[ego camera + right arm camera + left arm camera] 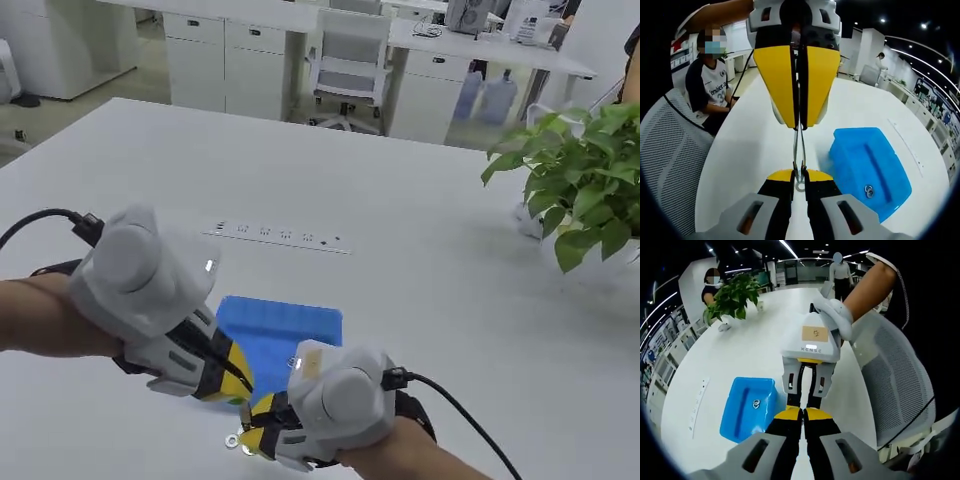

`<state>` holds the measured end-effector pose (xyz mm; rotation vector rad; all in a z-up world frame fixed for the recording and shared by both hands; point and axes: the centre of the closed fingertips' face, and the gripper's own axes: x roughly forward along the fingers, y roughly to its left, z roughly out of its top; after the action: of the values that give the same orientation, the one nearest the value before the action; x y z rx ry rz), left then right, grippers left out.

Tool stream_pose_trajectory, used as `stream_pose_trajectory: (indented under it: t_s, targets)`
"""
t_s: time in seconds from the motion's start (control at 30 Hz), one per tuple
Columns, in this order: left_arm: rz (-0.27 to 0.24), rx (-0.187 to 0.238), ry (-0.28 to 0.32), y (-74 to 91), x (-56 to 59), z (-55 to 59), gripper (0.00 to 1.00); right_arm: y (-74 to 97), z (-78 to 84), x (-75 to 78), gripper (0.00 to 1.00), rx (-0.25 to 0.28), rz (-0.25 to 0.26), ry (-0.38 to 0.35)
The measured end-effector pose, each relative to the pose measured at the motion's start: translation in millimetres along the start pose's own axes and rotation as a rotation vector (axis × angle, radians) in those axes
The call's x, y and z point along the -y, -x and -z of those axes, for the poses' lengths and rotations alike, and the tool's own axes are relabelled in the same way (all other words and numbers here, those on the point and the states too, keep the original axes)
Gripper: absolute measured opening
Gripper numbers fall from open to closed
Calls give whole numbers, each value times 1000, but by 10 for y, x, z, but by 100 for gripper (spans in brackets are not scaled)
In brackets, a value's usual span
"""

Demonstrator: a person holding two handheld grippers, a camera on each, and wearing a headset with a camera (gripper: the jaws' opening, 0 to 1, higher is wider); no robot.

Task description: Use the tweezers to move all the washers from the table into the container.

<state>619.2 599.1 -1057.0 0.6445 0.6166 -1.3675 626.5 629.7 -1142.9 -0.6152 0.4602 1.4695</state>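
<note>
Jaws of left gripper (800,125) clamp tweezers (799,147), washer (800,187) between jaws of right gripper (800,176).

two grippers (802,412) (800,176) – one tweezers (799,145) – one container (855,137) – two washers (869,190) (800,187) – one plant (580,190)

Blue container (300,318), white table (400,270), washer (869,190) (probably silver)

Gripper views face each other closely, sharing the blue container (742,417).
</note>
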Motion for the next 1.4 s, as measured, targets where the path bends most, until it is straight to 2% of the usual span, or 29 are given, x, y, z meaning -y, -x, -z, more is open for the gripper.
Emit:
stream_pose_trajectory:
  t_s: [0.6,1.03,1.4]
  targets:
    - [29,-18,10,-126,33,133,5,-98,142,-48,11,-30,-16,9]
    - [31,-26,14,-162,35,176,5,-150,182,-52,11,-39,-22,16]
    - [29,-15,23,-158,2,173,6,-150,180,-21,11,-35,-15,12]
